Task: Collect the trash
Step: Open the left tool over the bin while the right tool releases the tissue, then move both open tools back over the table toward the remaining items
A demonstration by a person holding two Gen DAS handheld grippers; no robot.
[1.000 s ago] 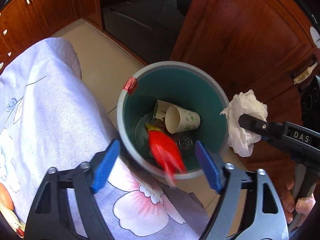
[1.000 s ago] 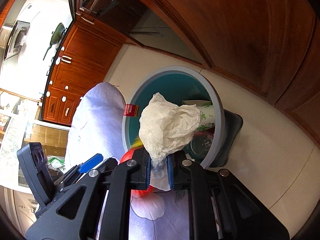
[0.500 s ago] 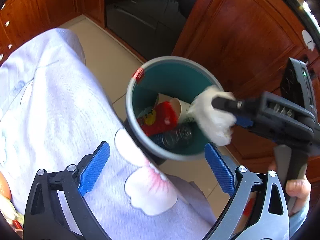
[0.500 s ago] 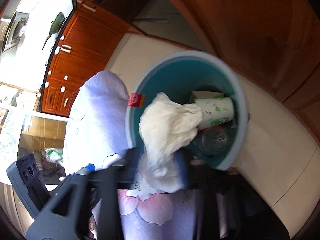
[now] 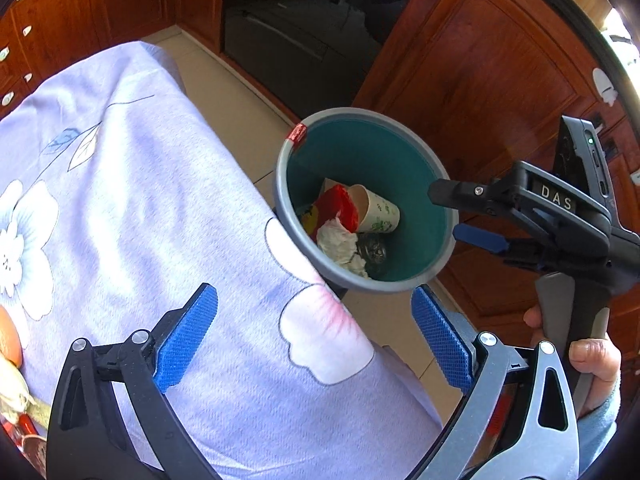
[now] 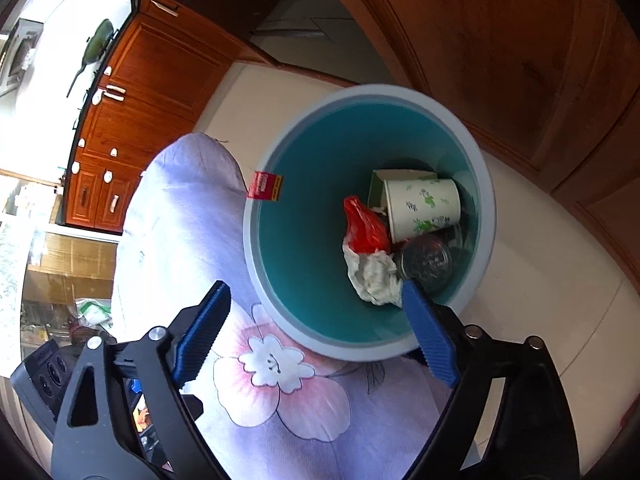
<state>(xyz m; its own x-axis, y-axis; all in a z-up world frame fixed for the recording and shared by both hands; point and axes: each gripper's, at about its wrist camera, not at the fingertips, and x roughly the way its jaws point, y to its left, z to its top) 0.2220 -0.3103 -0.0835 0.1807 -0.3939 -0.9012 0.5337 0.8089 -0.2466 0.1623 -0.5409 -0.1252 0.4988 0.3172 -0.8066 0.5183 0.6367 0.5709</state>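
A grey bin with a teal inside [image 5: 424, 184] [image 6: 304, 208] stands on the floor beside the table. In it lie a white crumpled tissue [image 5: 338, 242] [image 6: 374, 276], a red wrapper [image 5: 338, 204] [image 6: 364, 228], a paper cup [image 5: 378, 210] [image 6: 424, 208] and a clear bottle [image 6: 426, 262]. My left gripper [image 5: 314, 338] is open and empty above the table edge. My right gripper [image 6: 316, 326] is open and empty above the bin; it also shows in the left wrist view [image 5: 456, 212] at the bin's right rim.
The table wears a lilac flowered cloth [image 5: 140, 220] [image 6: 180, 216]. Food scraps [image 5: 12, 360] lie at its left edge. Wooden cabinets [image 5: 480, 80] [image 6: 500, 40] stand close behind the bin. Tiled floor [image 6: 540, 280] surrounds it.
The red wrapper dropped from my left gripper into the bin. My right gripper moved over the bin, opened and let the tissue fall in. Both grippers are now empty.
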